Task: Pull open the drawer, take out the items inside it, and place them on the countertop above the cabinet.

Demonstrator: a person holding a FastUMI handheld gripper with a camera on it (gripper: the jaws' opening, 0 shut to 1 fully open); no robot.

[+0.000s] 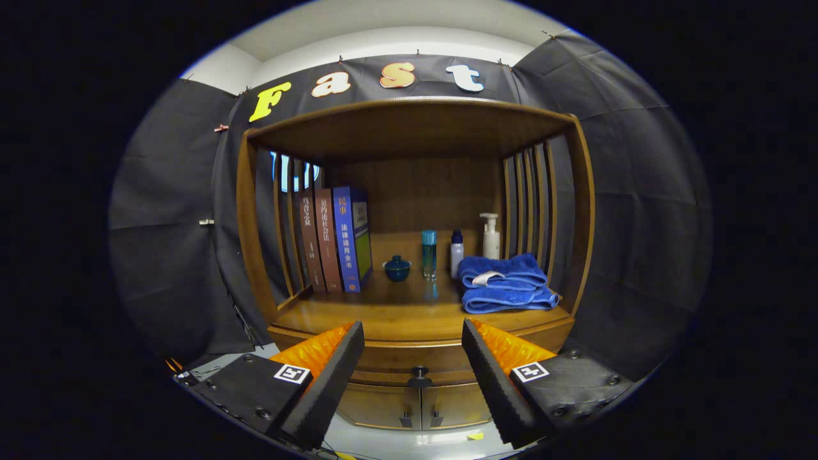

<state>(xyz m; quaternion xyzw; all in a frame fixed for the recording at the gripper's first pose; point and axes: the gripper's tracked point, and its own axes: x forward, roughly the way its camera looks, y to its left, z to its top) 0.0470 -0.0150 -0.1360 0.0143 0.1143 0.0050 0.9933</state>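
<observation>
Tool [413, 348] gapes wide, gripping nothing, low in the frame's centre. Drawer [409, 358] sits closed between its fingers, black knob [419, 375] centred; bench [409, 316] above carries books [335, 237], bottles and folded blue towels [507, 282].

Three tall books [332, 237] stand upright side by side at the left of the shelf space, two brown and one blue, against the slatted side. Near the middle sits a small dark blue lidded cup [397, 268]. Just right of it stand a slim teal-capped bottle [429, 254] and a small white bottle with a dark cap [456, 253]. A white pump bottle [491, 236] stands further back, behind a folded blue towel [506, 283].
</observation>
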